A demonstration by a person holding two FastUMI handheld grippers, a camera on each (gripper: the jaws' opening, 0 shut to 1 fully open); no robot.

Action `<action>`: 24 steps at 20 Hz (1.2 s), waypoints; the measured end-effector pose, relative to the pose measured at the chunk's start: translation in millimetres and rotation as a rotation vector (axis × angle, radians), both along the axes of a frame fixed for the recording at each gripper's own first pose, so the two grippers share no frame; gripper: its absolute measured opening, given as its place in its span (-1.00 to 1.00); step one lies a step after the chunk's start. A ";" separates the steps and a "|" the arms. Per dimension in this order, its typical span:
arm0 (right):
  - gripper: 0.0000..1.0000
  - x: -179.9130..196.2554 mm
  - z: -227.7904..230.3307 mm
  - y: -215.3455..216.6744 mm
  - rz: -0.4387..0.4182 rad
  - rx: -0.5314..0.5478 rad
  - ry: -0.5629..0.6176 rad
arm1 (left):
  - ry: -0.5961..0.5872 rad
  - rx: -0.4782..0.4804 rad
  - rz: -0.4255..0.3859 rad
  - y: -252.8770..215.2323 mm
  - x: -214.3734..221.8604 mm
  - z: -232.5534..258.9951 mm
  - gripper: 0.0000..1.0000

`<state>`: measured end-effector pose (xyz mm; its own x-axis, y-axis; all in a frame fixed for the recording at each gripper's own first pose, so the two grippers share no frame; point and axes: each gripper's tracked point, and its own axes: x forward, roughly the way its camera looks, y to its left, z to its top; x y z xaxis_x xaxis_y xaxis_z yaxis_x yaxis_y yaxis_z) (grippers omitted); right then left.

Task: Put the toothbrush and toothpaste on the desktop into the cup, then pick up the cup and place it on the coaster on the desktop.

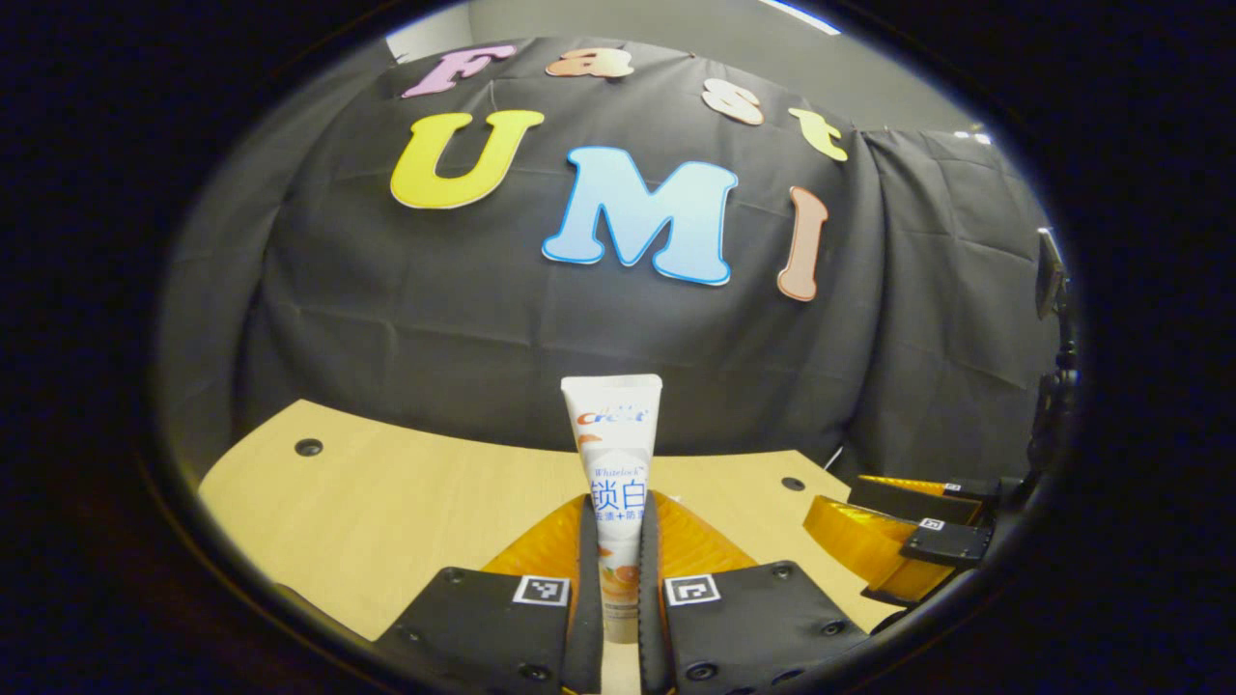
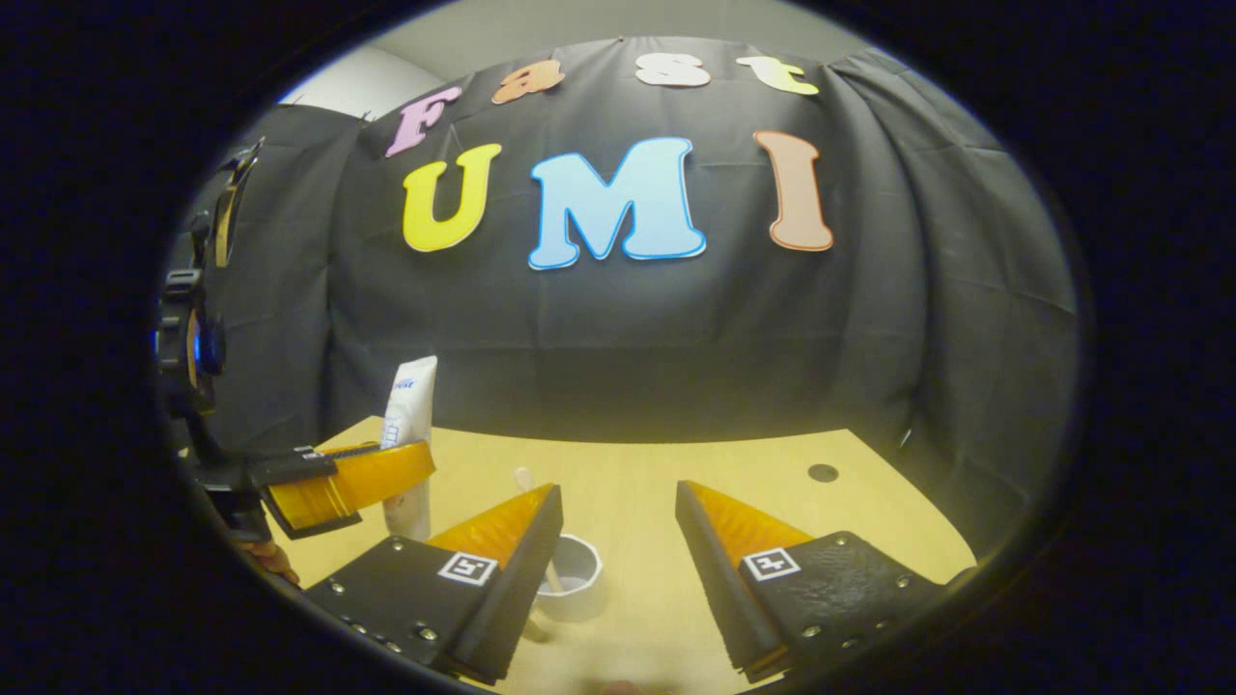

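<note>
A white toothpaste tube (image 1: pixel 615 483) stands upright between the two fingers of my left gripper (image 1: pixel 618 521), which is shut on it above the wooden desktop (image 1: pixel 386 502). In the right gripper view the same tube (image 2: pixel 409 415) hangs at the left, held by the left gripper (image 2: pixel 357 478). My right gripper (image 2: pixel 618 512) is open over the desktop. Below its left finger (image 2: pixel 502 550) sits a white cup (image 2: pixel 572 577) with a pale toothbrush (image 2: pixel 529 492) leaning up out of it. The right gripper (image 1: pixel 903 545) appears at the right of the left gripper view.
Black cloth walls the back and sides of the booth. The desktop has small dark holes, one (image 1: pixel 309 447) at the far left, one (image 2: pixel 823 472) at the far right. A hand (image 2: pixel 270 560) holds the left gripper at the left edge.
</note>
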<state>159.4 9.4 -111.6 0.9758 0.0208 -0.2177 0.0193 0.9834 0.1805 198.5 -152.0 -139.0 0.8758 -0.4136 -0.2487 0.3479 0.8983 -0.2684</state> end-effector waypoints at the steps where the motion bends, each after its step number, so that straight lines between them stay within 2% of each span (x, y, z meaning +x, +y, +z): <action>1: 0.55 -4.2 2.2 -5.2 -0.012 0.002 -0.002 | 0.001 -0.014 -0.006 -5.5 1.1 -1.1 -0.58; 9: 0.56 -38.8 -8.1 -37.6 -0.073 -0.017 0.047 | -0.057 -0.087 -0.044 -55.1 16.6 -0.6 -0.56; 13: 0.56 -51.3 -17.0 -46.7 -0.091 -0.021 0.082 | -0.117 -0.055 -0.082 -75.3 19.3 -6.7 -0.56; 24: 0.53 -64.4 -38.5 -56.1 -0.109 -0.011 0.133 | -0.187 0.013 -0.153 -102.2 9.0 -42.6 -0.56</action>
<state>95.0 -46.7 -150.1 0.9347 -0.0863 -0.3447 0.1486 0.9761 0.1586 207.4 -254.2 -181.7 0.8348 -0.5426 -0.0938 0.5226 0.8343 -0.1755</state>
